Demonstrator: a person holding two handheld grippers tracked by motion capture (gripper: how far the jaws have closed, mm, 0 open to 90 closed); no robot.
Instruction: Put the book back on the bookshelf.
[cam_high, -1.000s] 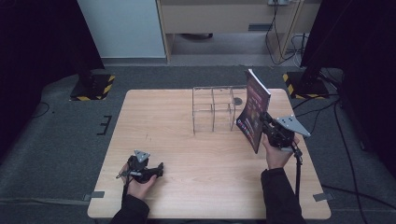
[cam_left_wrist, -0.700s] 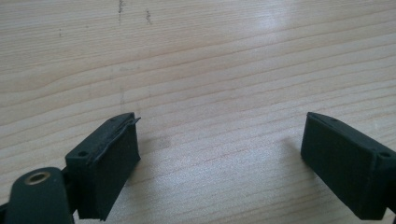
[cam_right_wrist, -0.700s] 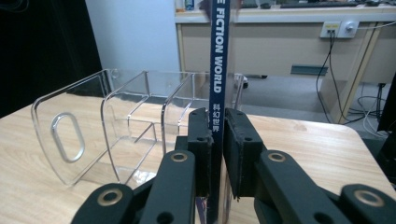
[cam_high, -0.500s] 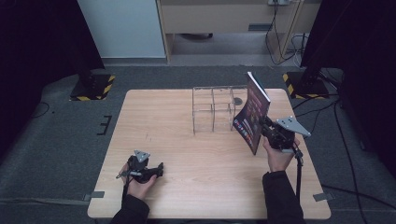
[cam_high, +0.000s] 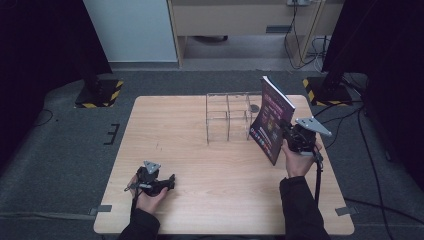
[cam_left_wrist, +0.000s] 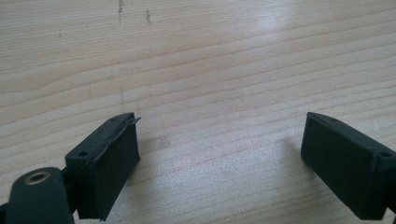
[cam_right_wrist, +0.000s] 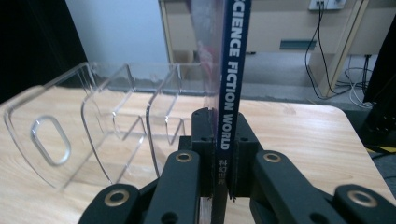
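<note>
Nearest us, our left gripper (cam_high: 170, 181) rests low on the table (cam_high: 220, 190) with jaws wide apart and nothing between them. Farther right, our right gripper (cam_right_wrist: 223, 154) has just been closing and clamps the magazine (cam_high: 271, 120) upright by its spine, just beside the clear rack (cam_high: 227, 116). We judge this the carry step; next we line the spine up with a slot and lower it in

We see a table (cam_high: 200, 150) of pale wood with fine grain and a soft sheen. The book rack (cam_right_wrist: 93, 126) is clear, glossy plastic. The magazine (cam_high: 272, 117) has a glossy paper cover. Both grippers' jaws are matt black, with brass-coloured metal rivets. The floor (cam_high: 60, 145) looks like rough grey carpet.
</note>
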